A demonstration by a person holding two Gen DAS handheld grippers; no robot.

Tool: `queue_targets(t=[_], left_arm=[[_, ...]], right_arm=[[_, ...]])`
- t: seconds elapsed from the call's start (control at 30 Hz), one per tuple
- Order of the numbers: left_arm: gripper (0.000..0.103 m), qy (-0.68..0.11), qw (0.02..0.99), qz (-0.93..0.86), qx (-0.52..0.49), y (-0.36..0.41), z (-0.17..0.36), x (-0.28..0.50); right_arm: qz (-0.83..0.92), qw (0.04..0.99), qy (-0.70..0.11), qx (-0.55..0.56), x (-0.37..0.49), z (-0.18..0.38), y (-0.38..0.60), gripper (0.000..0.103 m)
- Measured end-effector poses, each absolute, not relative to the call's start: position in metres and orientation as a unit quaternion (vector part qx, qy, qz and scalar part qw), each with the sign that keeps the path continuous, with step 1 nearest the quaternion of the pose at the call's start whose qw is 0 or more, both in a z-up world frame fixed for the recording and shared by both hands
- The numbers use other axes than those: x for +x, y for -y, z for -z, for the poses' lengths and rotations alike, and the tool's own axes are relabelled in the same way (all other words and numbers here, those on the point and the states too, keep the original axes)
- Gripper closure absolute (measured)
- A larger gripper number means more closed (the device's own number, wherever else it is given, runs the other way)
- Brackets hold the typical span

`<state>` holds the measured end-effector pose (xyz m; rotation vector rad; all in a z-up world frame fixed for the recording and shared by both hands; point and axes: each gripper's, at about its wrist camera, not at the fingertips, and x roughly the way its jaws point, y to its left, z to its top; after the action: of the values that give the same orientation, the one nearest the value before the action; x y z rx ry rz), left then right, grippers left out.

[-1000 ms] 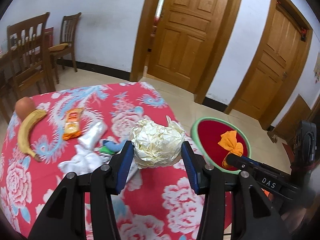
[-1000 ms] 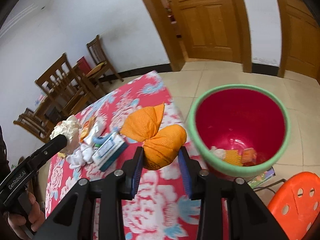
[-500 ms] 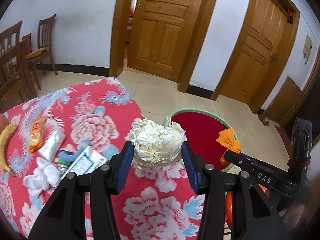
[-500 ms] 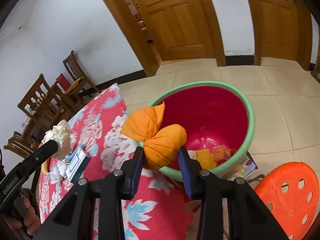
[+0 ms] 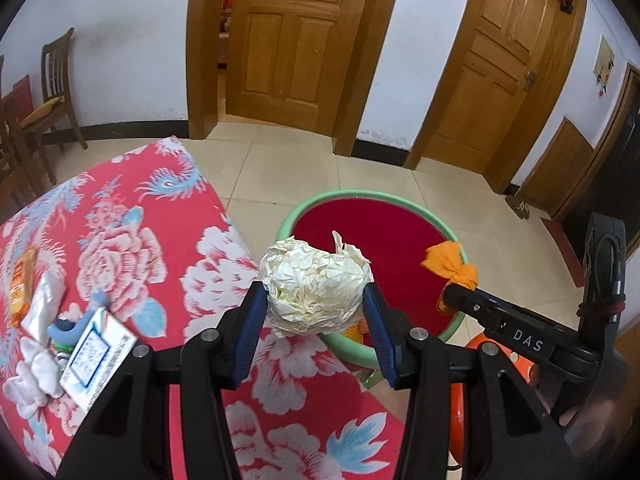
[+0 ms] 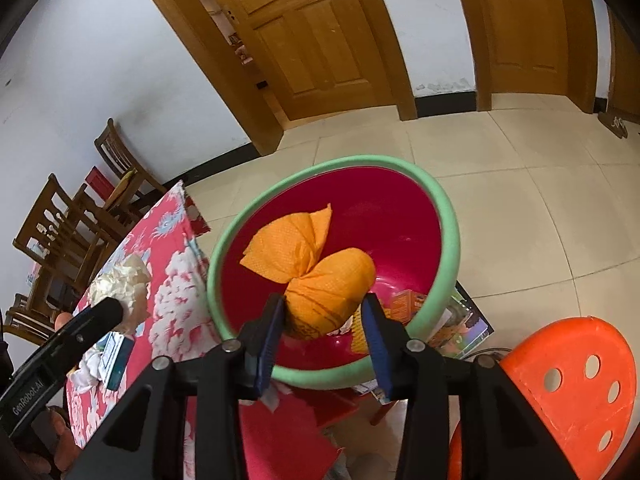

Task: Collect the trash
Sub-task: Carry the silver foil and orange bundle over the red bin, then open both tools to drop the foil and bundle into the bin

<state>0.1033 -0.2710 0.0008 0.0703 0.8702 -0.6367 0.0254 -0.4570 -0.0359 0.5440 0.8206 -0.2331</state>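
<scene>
My left gripper [image 5: 314, 308] is shut on a crumpled cream paper ball [image 5: 316, 280], held above the table's right edge, close to the bin. The ball also shows in the right wrist view [image 6: 120, 284]. My right gripper [image 6: 324, 320] is shut on an orange knotted cloth wad [image 6: 320, 276], held over the mouth of the red bin with a green rim [image 6: 448, 248]. The wad [image 5: 452, 260] and the bin [image 5: 384, 196] show in the left wrist view too. Some wrappers [image 6: 408, 304] lie in the bin's bottom.
The table has a red flowered cloth [image 5: 120, 248]. On it lie a small white box [image 5: 96, 356], white tissue [image 5: 28, 376], a white packet [image 5: 42, 300] and an orange wrapper [image 5: 22, 280]. An orange stool [image 6: 568, 392] stands right of the bin. Wooden chairs [image 6: 68, 236] stand far left.
Both grippers have moved right, from over the table toward the bin. The orange wad is now over the bin's mouth. The paper ball has reached the table's edge.
</scene>
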Motion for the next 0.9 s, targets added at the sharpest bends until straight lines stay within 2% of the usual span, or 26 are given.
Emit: queue_targets(t=[0.17, 0.47, 0.7, 0.9], left_arm=[[0.053, -0.423, 0.851, 0.308, 0.04, 0.287, 0.008, 0.109], [0.052, -0.43, 0.843, 0.319, 0.051, 0.31, 0.018, 0.113], [0.037, -0.419, 0.846, 0.326, 0.052, 0.318, 0.011, 0.111], [0.037, -0.412, 0.852, 0.318, 0.049, 0.307, 0.002, 0.108]], right_arm=[[0.118, 0.871, -0.393, 0.271, 0.027, 0.042, 0.468, 0.048], [0.124, 0.865, -0.392, 0.286, 0.023, 0.047, 0.48, 0.047], [0.126, 0.865, -0.388, 0.291, 0.021, 0.047, 0.485, 0.047], [0.125, 0.867, -0.384, 0.294, 0.018, 0.042, 0.483, 0.047]])
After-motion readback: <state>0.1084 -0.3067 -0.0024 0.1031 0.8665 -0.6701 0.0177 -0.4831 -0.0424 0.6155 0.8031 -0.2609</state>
